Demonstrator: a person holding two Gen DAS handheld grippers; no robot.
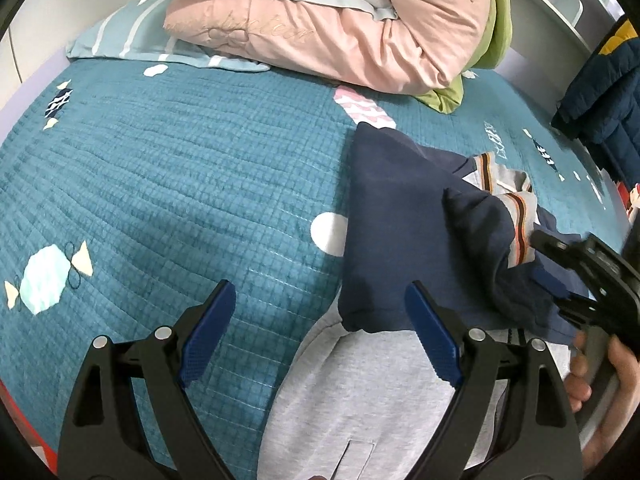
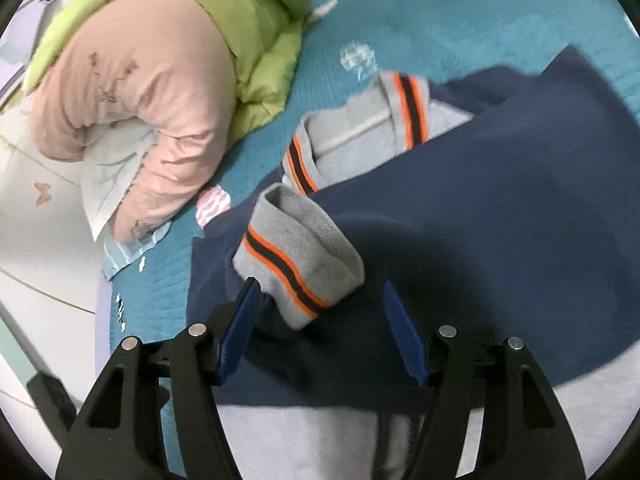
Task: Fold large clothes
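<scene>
The navy and grey jacket (image 1: pixel 400 216) lies on the bed's teal quilt (image 1: pixel 168 184), at 3 o'clock in the left wrist view, its navy edge ending at a white dot. Its striped grey cuff (image 2: pixel 300 256) lies on the navy cloth between the right gripper (image 2: pixel 320 304)'s parted jaws; the left pad touches it, the other stands clear. The left gripper (image 1: pixel 320 312) hangs wide apart, empty, over the grey hem. Bare quilt runs from 9 to 12 o'clock up to the pink duvet (image 1: pixel 320 32).
</scene>
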